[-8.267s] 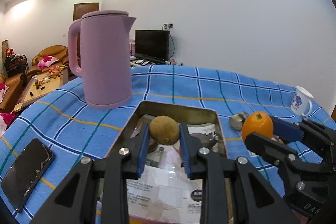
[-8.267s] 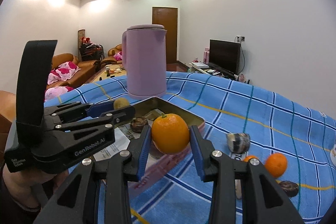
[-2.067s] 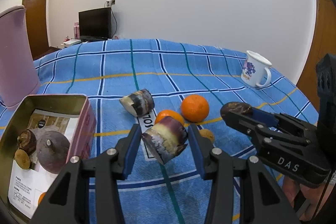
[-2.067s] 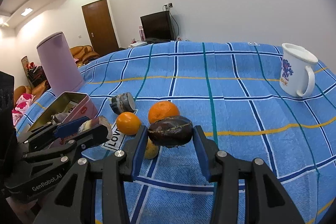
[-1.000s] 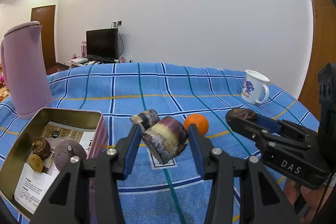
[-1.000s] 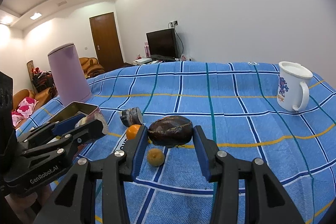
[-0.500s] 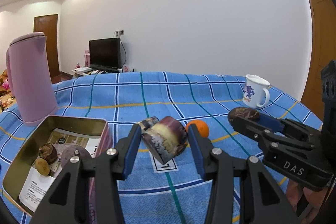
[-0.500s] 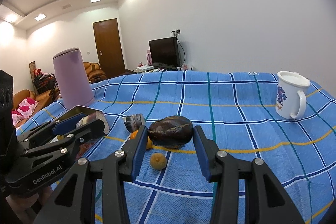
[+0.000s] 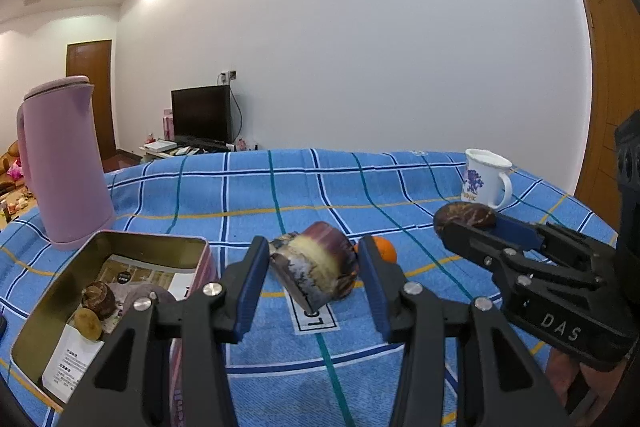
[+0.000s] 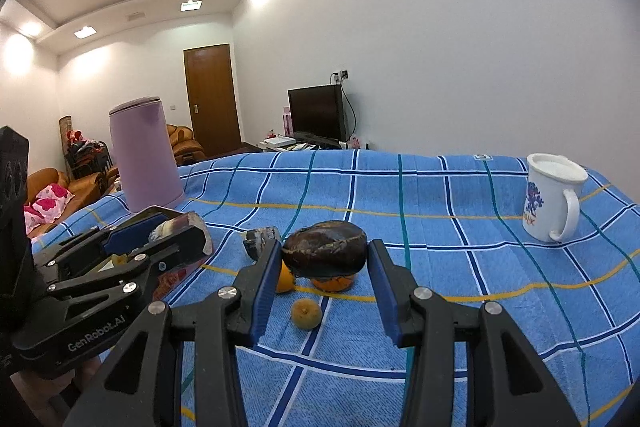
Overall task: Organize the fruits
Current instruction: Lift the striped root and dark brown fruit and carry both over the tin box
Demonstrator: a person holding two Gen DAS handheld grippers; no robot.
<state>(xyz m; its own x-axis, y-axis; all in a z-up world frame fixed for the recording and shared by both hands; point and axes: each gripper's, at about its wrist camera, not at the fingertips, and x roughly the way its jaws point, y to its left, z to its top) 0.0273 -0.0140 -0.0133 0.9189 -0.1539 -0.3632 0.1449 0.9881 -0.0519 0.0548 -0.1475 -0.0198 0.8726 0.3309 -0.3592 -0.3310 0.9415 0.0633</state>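
- left gripper (image 9: 314, 273) is clamped on a purple-and-cream sugarcane chunk (image 9: 316, 271), held above the cloth.
- right gripper (image 10: 325, 267) is closed around a dark wrinkled fruit (image 10: 326, 253), also lifted.
- the tin (image 9: 52, 303), at 8 o'clock in the left view, holds a few fruits already.
- to do this well: carry each piece over the tin's rim, lower it onto a bare spot, then release gently.
- two oranges (image 10: 334, 281) and a small yellowish fruit (image 10: 306, 313) lie on the cloth at 6 o'clock of the dark fruit.

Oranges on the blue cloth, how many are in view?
2. One orange shows left of the held dark fruit, the other orange peeks out beneath it. Both are partly covered; more may be hidden.
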